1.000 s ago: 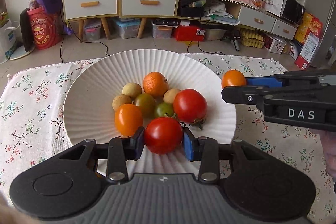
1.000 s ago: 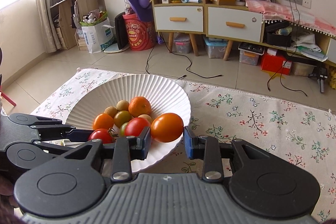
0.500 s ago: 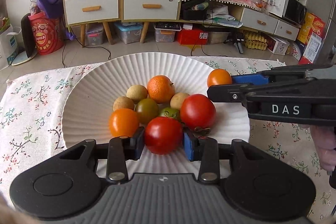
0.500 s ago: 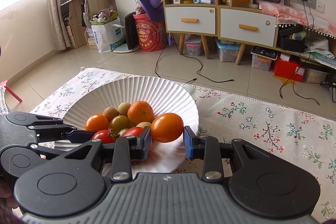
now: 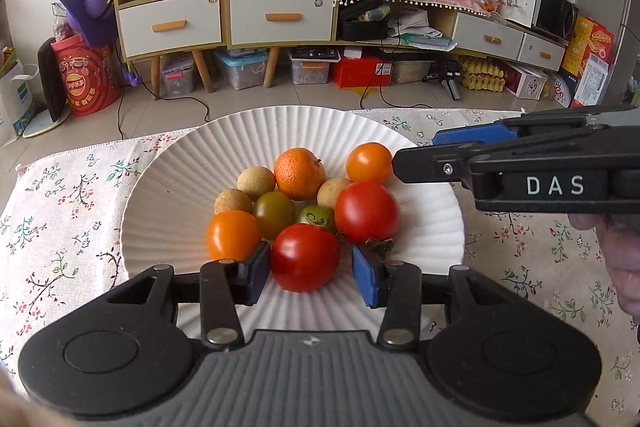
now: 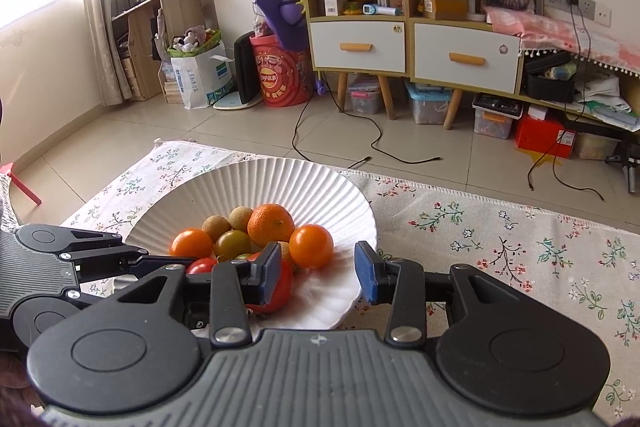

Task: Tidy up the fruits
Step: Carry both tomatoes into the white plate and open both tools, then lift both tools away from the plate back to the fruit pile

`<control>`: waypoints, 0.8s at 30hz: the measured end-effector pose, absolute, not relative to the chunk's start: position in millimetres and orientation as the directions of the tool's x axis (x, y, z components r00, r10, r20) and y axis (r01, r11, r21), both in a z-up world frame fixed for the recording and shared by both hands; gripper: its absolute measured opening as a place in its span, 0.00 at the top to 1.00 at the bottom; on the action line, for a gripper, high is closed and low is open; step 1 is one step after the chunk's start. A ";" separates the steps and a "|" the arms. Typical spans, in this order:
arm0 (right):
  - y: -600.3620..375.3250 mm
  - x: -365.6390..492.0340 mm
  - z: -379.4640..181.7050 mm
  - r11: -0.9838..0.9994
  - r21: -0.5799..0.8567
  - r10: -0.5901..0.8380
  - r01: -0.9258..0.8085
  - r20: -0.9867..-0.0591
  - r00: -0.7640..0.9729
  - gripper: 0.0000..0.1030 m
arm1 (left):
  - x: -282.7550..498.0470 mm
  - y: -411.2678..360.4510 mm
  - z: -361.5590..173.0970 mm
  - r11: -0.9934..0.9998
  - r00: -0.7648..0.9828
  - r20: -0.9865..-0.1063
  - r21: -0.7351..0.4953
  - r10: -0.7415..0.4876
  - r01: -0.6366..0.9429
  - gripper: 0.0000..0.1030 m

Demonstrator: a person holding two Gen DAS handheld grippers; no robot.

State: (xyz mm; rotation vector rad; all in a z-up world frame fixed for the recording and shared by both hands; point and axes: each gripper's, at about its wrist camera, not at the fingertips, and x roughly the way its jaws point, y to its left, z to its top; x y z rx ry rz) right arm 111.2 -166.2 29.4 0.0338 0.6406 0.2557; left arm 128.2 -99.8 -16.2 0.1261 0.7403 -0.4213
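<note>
A white ribbed plate (image 5: pixel 168 187) (image 6: pixel 280 183) holds several fruits: a mandarin (image 5: pixel 299 173), orange tomatoes, red tomatoes and small brown longans. My left gripper (image 5: pixel 310 273) is open, its pads apart on either side of a red tomato (image 5: pixel 306 257) that rests on the plate. My right gripper (image 6: pixel 316 273) is open over the plate's near right rim, and an orange tomato (image 6: pixel 311 245) (image 5: pixel 369 163) lies on the plate just beyond its pads. The right gripper also shows from the side in the left wrist view (image 5: pixel 412 157).
The plate sits on a floral tablecloth (image 6: pixel 500 239) (image 5: pixel 60 195). Beyond the table edge is tiled floor with cables, a wooden cabinet (image 5: pixel 224 15), storage boxes and a red bucket (image 5: pixel 86 79). A hand (image 5: pixel 620 259) holds the right gripper.
Both grippers opened. The left let go of the red tomato and the right let go of the orange tomato, which now lies on the plate among the other fruit.
</note>
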 end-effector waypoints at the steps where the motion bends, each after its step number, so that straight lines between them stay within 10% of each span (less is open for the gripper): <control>1: -166.2 109.5 31.3 0.969 0.111 0.244 -0.222 -0.587 0.772 0.58 | 126.8 -99.4 -14.9 0.908 0.659 -0.676 -0.037 -0.329 0.416 0.60; 24: -147.5 53.3 53.0 0.983 0.164 0.163 -0.083 -0.566 0.808 0.04 | 78.1 -58.3 8.8 0.917 0.675 -0.675 -0.006 -0.298 0.399 0.08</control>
